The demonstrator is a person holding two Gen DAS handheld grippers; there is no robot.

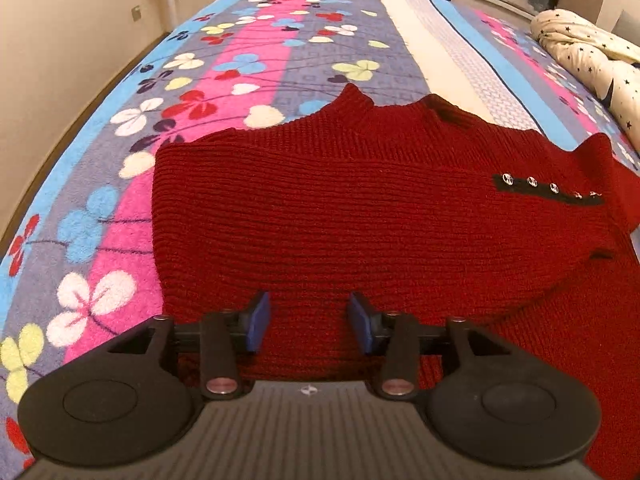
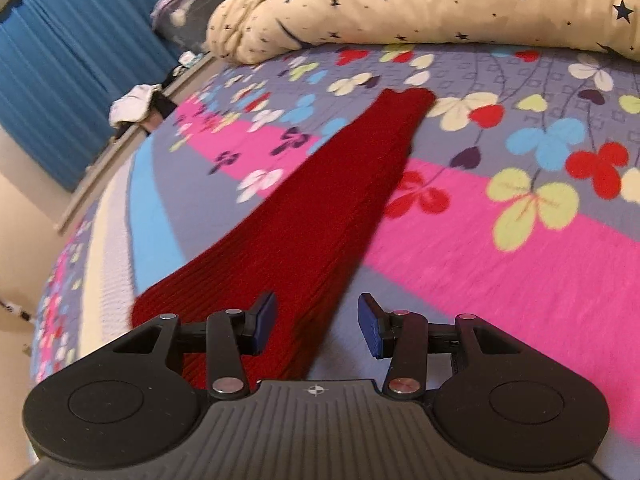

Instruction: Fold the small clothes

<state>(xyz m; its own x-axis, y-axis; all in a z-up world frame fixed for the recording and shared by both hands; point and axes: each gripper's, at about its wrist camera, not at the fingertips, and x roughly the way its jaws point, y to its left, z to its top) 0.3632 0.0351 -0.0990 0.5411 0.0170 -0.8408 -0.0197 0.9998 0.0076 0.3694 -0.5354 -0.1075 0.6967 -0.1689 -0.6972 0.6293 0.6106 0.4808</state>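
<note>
Your left gripper [image 1: 308, 322] hangs over the near part of the red sweater [image 1: 360, 216], its blue pads [image 1: 259, 322] standing apart with nothing pinched between them; only the knit below shows in the gap. The sweater lies flat on the flowered bedspread [image 1: 240, 68], collar toward the far end of the bed, one side folded across the body. A black strip with a row of silver snaps [image 1: 548, 189] sits on the folded part at the right of this view.

Your right gripper [image 2: 318, 328] also has its jaws apart and holds nothing. Below it, one sleeve [image 2: 344, 200] of the sweater stretches straight away across the bedspread [image 2: 500, 248], its cuff at the far end. The sleeve's near edge passes under the left-hand pad [image 2: 264, 328] as seen here; the other pad stands over bare bedspread.

A cream quilt with dark stars [image 2: 420, 4] lies bunched beyond the sleeve, well apart from the cuff. A blue curtain [image 2: 60, 80] hangs past the bed's edge.
</note>
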